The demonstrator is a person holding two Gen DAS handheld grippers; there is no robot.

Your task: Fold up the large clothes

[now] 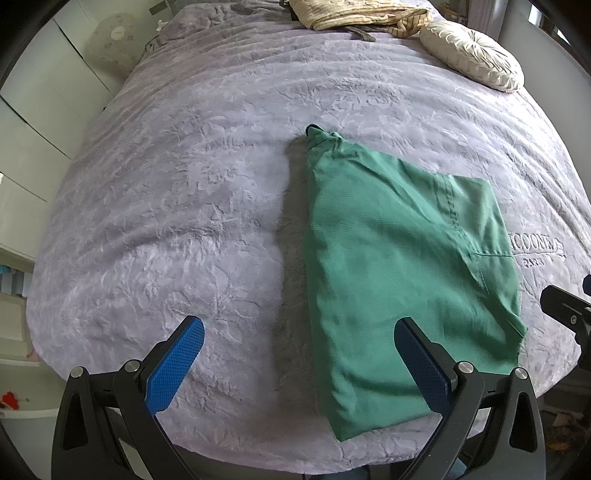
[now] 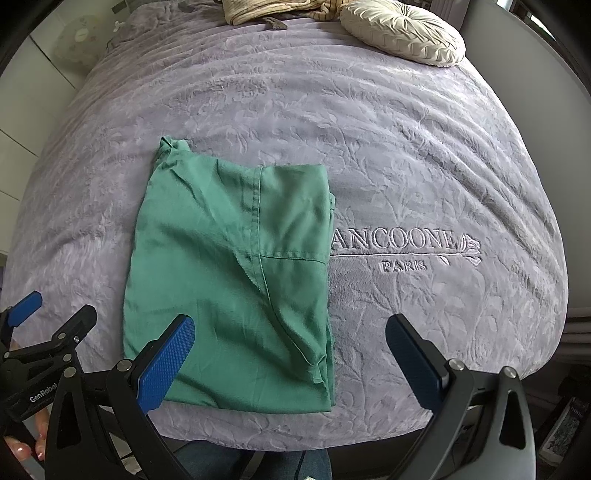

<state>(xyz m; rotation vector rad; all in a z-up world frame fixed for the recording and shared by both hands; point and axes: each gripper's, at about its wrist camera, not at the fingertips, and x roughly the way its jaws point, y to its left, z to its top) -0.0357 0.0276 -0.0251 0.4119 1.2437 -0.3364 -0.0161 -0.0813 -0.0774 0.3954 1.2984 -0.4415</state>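
Observation:
A green garment [image 1: 391, 266] lies folded into a long rectangle on the lilac bedspread [image 1: 184, 184], its narrow bunched end pointing to the far side. It also shows in the right wrist view [image 2: 229, 266]. My left gripper [image 1: 299, 332] is open and empty, hovering over the garment's near left edge. My right gripper [image 2: 290, 332] is open and empty above the garment's near right corner. The left gripper's body [image 2: 37, 343] shows at the right wrist view's lower left.
A round cream cushion [image 2: 402, 31] and a pile of striped beige fabric [image 2: 277, 9] lie at the bed's far end. Embroidered lettering [image 2: 402, 247] marks the bedspread [image 2: 443, 147] right of the garment. White cupboards [image 1: 33, 122] stand left of the bed.

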